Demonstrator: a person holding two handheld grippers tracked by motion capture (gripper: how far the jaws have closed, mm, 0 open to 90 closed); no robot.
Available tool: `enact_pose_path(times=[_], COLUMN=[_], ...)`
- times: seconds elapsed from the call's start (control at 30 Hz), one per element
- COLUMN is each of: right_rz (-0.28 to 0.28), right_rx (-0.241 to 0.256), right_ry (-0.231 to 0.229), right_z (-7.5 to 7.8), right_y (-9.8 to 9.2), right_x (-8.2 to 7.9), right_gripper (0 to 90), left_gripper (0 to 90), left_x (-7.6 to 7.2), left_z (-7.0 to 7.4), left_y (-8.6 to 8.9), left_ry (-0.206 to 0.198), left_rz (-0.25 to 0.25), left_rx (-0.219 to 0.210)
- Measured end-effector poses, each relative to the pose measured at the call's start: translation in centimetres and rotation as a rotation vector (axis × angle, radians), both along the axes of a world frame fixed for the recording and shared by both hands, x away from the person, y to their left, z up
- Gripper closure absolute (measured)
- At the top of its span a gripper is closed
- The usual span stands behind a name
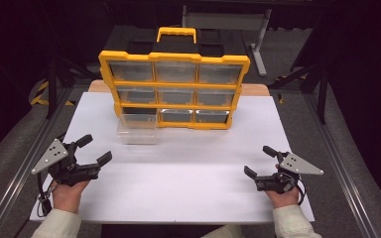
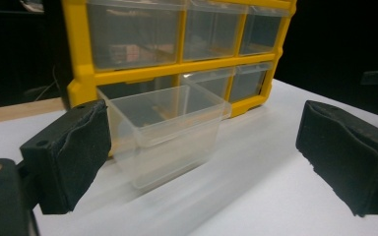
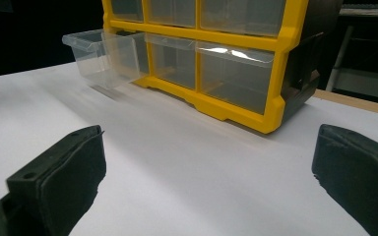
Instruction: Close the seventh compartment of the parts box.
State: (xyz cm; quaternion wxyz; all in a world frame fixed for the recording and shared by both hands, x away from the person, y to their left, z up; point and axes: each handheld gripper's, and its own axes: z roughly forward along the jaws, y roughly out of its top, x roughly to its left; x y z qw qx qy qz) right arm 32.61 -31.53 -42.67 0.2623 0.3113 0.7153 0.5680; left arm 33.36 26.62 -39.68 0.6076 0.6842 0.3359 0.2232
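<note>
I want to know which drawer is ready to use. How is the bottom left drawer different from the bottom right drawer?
The bottom left drawer is pulled far out of the yellow organizer onto the white table; the bottom right drawer sits pushed in. The left one shows its open top and sides; the right one shows mainly its front. Both are clear plastic, look alike in shape, and no contents are visible.

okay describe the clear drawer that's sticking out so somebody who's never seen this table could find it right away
Start at the yellow organizer standing at the far side of the white table, a three-by-three grid of clear drawers. Go to its bottom row, left column. That clear drawer is the only one pulled forward out of the frame onto the table; the other eight sit flush.
</note>
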Motion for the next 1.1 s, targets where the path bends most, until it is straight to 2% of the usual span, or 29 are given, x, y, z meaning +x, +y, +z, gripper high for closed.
enact_pose_path(times=[0.1, 0.3, 0.53, 0.7, 0.77, 0.8, 0.83, 0.9, 0.93, 1.03, 1.1], right_rz=[-0.001, -0.001, 0.003, 0.003, 0.003, 0.003, 0.003, 0.003, 0.004, 0.007, 0.008], right_rx=[0.002, 0.003, 0.002, -0.002, -0.005, -0.005, -0.005, -0.005, -0.006, -0.007, -0.012], right_ry=[0.001, 0.008, 0.008, 0.007, 0.009, 0.009, 0.012, 0.012, 0.011, 0.011, 0.008], right_z=[0.0, -0.1, -0.1, -0.1, -0.1, -0.1, -0.1, -0.1, -0.1, -0.1, -0.2], right_y=[0.0, 0.0, 0.0, 0.0, 0.0, 0.0, 0.0, 0.1, 0.1, 0.1, 0.1], right_x=[0.0, 0.1, 0.2, 0.1, 0.2, 0.2, 0.1, 0.1, 0.1, 0.2, 0.2], right_gripper=[0.4, 0.4, 0.5, 0.6, 0.7, 0.7, 0.8, 0.8, 0.8, 0.8, 1.0], left_gripper=[7.3, 7.4, 7.4, 8.0, 14.2, 14.2, 18.1, 32.3, 41.1, 72.9, 89.2], left_x=[0.6, 1.7, 2.6, 3.0, 3.0, 3.1, 3.1, 3.1, 3.1, 3.2, 3.3], left_z=[0.5, 1.3, 1.6, 1.9, 2.0, 2.1, 2.1, 2.1, 2.1, 2.1, 2.2], left_y=[-1.0, -2.7, -4.3, -5.1, -5.1, -5.1, -5.1, -5.1, -5.2, -5.2, -5.2], left_ry=[-0.002, -0.014, 0.002, 0.002, 0.005, 0.009, 0.009, 0.001, -0.008, 0.002, 0.005], left_rz=[-0.022, -0.064, -0.101, -0.093, -0.096, -0.101, -0.107, -0.123, -0.126, -0.152, -0.166], left_rx=[-0.009, 0.005, 0.015, 0.028, 0.024, 0.023, 0.019, 0.027, 0.034, 0.029, 0.026])
